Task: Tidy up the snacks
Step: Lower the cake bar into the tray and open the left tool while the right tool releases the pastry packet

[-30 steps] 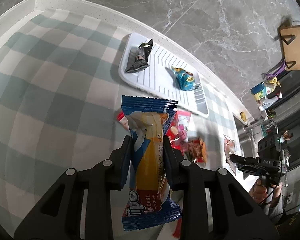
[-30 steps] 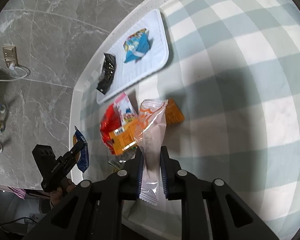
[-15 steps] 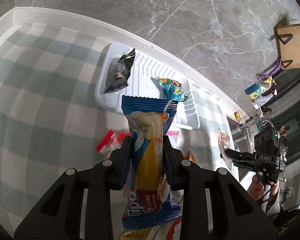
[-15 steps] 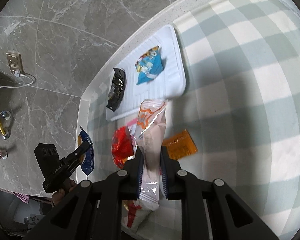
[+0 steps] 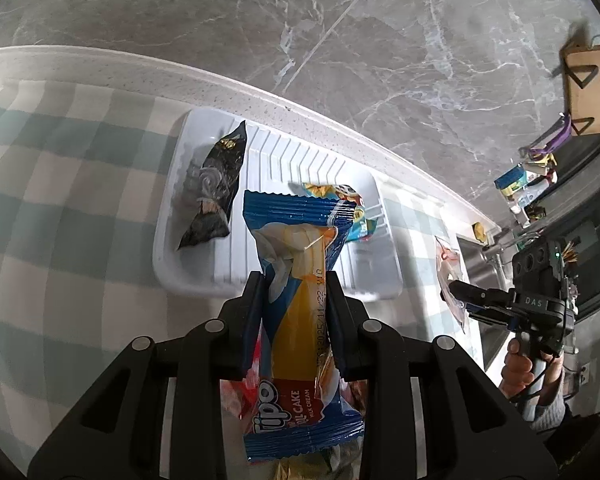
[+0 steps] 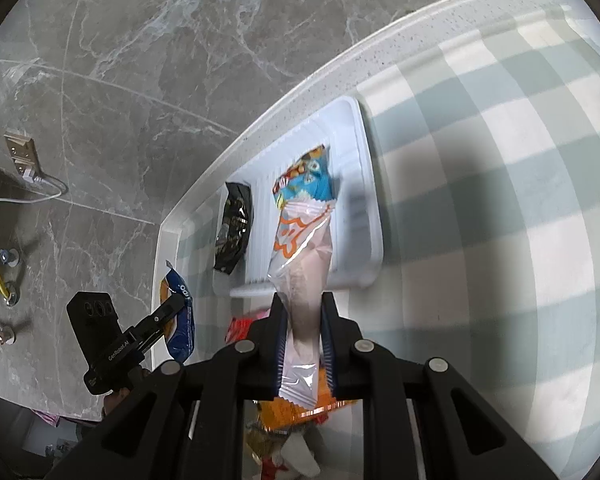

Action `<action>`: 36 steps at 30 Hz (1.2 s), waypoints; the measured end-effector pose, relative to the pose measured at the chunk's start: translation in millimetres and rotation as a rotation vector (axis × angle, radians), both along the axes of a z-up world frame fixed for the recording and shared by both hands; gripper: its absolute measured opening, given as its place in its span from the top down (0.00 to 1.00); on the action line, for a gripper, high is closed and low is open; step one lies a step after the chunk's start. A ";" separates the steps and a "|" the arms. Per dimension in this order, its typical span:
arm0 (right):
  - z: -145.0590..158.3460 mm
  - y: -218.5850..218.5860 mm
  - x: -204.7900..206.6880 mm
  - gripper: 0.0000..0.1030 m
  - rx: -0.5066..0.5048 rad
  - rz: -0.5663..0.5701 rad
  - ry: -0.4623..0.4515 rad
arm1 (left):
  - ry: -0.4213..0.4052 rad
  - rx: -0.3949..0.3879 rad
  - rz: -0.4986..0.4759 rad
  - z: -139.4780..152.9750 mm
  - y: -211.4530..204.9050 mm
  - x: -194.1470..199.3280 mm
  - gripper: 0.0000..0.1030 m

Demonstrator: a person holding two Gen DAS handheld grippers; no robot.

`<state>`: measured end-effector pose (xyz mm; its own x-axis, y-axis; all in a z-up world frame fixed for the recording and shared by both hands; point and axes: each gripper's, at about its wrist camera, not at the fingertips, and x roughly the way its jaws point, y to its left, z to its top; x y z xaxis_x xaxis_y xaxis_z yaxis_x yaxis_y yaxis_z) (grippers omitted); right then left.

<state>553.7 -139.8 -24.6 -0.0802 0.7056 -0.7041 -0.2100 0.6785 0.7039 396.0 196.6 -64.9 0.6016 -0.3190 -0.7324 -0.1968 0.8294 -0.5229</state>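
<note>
Left wrist view: The left tool (image 5: 296,292) is seen pressed onto a blue and yellow cake packet (image 5: 300,304), which is pinched at mid-length between the two jaws. The packet is held lengthwise along the fingers, its crimped upper end lying in the picture over the near part of a white ribbed tray (image 5: 284,160). The tray is set on a bench covered by a green and white checked cloth (image 5: 60,208), close to the bench's far edge, beyond which a grey marble floor (image 5: 300,20) is seen. Two items are lying in the tray: a black packet (image 5: 214,196) at its left end and a light blue packet (image 5: 360,220), partly hidden behind the held cake packet. At the right of the picture, the right tool (image 5: 458,292) is held by a hand (image 5: 520,368), with a clear pinkish packet (image 5: 448,276) pinched in it.

Right wrist view: The right tool (image 6: 304,324) is pressed onto the clear pinkish packet (image 6: 304,256), which carries an orange print and is gripped at its lower half. Its upper end is shown over the tray (image 6: 370,200), just in front of the light blue packet (image 6: 306,180). The black packet (image 6: 234,228) is lying at the tray's left end. Further red and orange wrappers (image 6: 240,326) are lying on the cloth below the tool. At the lower left, the left tool (image 6: 172,308) is seen with the blue cake packet (image 6: 180,320) clamped in it.
</note>
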 end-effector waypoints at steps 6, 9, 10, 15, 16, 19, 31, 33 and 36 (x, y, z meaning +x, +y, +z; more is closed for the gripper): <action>-9.9 12.7 16.4 0.82 -0.013 0.001 -0.002 | 0.019 0.016 -0.015 -8.5 -1.4 30.3 0.74; -14.9 19.2 22.2 0.82 -0.017 0.003 -0.001 | 0.027 0.019 -0.019 -13.2 -2.1 44.3 0.74; -16.7 21.4 24.2 0.82 -0.021 0.003 -0.002 | 0.029 0.018 -0.021 -14.5 -2.1 48.8 0.74; -25.9 31.5 31.4 0.82 -0.033 0.006 0.002 | 0.039 0.021 -0.026 -21.9 -4.2 66.8 0.74; -27.2 32.9 32.4 0.81 -0.036 0.007 0.001 | 0.041 0.022 -0.028 -23.8 -4.4 70.1 0.74; -30.4 37.9 34.7 0.81 -0.053 0.013 -0.010 | 0.048 0.027 -0.030 -28.2 -5.6 77.5 0.73; -41.7 53.9 37.9 0.80 -0.115 0.034 -0.041 | 0.075 0.080 -0.032 -47.3 -13.4 97.0 0.73; -43.2 56.3 38.2 0.79 -0.121 0.037 -0.044 | 0.075 0.083 -0.033 -48.8 -14.4 100.3 0.73; -45.4 58.3 38.5 0.74 -0.129 0.037 -0.049 | 0.080 0.096 -0.035 -51.5 -16.9 106.1 0.73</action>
<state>592.2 -81.4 -70.1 -0.0676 0.6059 -0.7927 -0.2681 0.7542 0.5994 502.2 179.7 -116.5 0.5298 -0.2652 -0.8056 -0.2042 0.8820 -0.4247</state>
